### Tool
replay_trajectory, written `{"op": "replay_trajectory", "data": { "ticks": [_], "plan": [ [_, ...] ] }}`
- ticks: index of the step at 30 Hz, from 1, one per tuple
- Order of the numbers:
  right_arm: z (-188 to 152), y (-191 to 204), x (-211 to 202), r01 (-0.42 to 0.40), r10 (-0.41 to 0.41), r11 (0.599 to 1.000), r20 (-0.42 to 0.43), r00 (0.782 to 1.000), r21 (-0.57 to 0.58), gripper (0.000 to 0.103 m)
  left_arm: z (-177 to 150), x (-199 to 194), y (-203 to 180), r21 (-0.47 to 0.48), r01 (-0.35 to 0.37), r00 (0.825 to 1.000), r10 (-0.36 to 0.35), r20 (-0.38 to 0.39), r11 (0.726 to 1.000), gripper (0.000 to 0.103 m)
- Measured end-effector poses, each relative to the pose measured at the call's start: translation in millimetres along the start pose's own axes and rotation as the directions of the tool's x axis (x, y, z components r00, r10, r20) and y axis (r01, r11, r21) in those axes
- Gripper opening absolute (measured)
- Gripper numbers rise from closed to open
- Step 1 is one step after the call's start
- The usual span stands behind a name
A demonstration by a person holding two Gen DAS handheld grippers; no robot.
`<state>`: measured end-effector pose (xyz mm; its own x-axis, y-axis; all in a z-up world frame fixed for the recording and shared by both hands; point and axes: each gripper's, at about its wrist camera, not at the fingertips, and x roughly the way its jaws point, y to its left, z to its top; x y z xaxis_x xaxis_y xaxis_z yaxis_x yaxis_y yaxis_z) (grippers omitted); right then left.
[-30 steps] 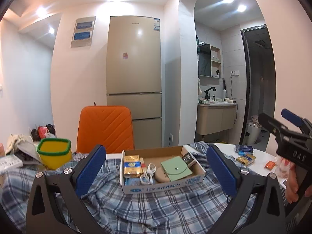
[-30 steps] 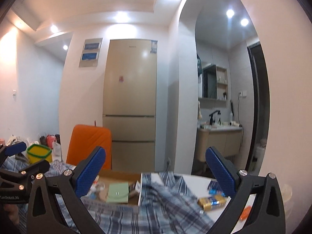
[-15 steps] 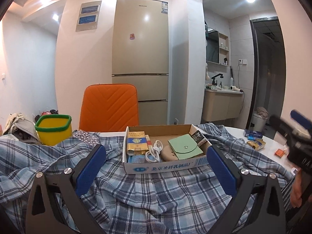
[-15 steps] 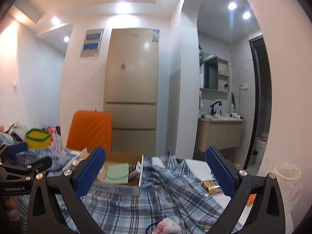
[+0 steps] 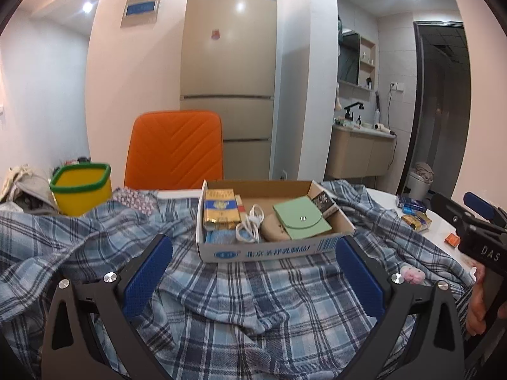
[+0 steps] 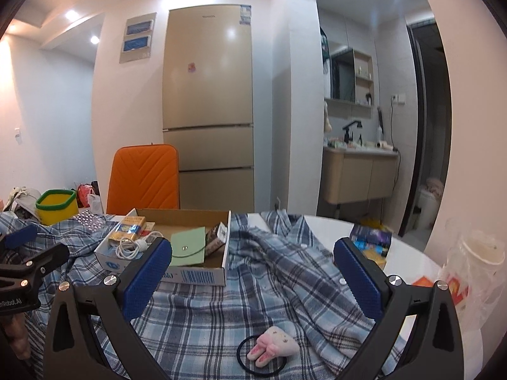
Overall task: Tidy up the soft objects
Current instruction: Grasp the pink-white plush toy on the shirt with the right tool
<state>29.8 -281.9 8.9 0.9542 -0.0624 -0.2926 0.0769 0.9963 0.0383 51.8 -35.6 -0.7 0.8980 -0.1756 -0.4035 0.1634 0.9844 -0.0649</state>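
Note:
A blue plaid shirt (image 5: 253, 300) (image 6: 279, 272) lies rumpled over the table. On it rests a hair tie with a pink plush bunny (image 6: 274, 346), just below and between the right gripper's fingers; the bunny (image 5: 412, 274) also peeks out at the right in the left wrist view. My left gripper (image 5: 252, 272) is open above the shirt, facing the cardboard box (image 5: 269, 250). My right gripper (image 6: 252, 274) is open too, with nothing between its blue pads. The box (image 6: 193, 274) holds a green pouch (image 5: 301, 218), a white cable (image 5: 250, 228) and packets.
A yellow bin with a green rim (image 5: 82, 190) stands at the back left beside a patterned cloth (image 5: 134, 199). An orange chair (image 5: 176, 148) is behind the table. Small packets (image 6: 370, 243) and a plastic bag with a cup (image 6: 475, 272) sit on the white table at right.
Both grippers have tilted down and come closer to the table. The plaid shirt now fills the lower views, and the bunny hair tie has come into sight under the right gripper.

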Motion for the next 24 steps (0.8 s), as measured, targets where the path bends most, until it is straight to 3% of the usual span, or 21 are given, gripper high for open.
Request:
{"op": "replay_trajectory", "data": {
  "ticks": [6,10,12,17,19,24],
  "plan": [
    [-2.4,-15.2,15.2,0.005,0.001,0.998,-0.087,0.996,0.068,0.102,-2.5,12.8,7.7,-0.043,-0.005,0.997,0.002,-0.077,0.999,0.102],
    [-6.8,-18.0,31.3,-0.003,0.019,0.997,-0.195,0.981,0.082,0.081,-3.9,12.8,6.7,-0.036,-0.012,0.997,0.009,-0.080,0.999,0.102],
    [-12.3,-19.1,39.8,-0.004,0.031,0.995,-0.273,0.961,0.099,0.072,-4.2,12.8,5.9,-0.030,-0.011,0.997,0.009,-0.080,0.999,0.103],
    [-31.9,-23.9,55.6,-0.005,0.058,0.992,-0.412,0.909,0.127,0.070,-4.6,15.9,5.9,-0.026,-0.005,0.995,0.003,-0.099,1.000,0.102],
    [-37.7,-26.4,62.2,-0.009,0.071,0.991,-0.453,0.889,0.136,0.063,-6.1,18.6,3.3,-0.014,0.001,0.993,-0.003,-0.121,1.000,0.102],
    [-52.3,-23.6,78.9,0.020,0.040,0.995,-0.556,0.830,0.102,0.062,-11.5,27.7,-5.5,0.030,0.008,0.982,-0.003,-0.187,1.000,0.103]
  ]
}}
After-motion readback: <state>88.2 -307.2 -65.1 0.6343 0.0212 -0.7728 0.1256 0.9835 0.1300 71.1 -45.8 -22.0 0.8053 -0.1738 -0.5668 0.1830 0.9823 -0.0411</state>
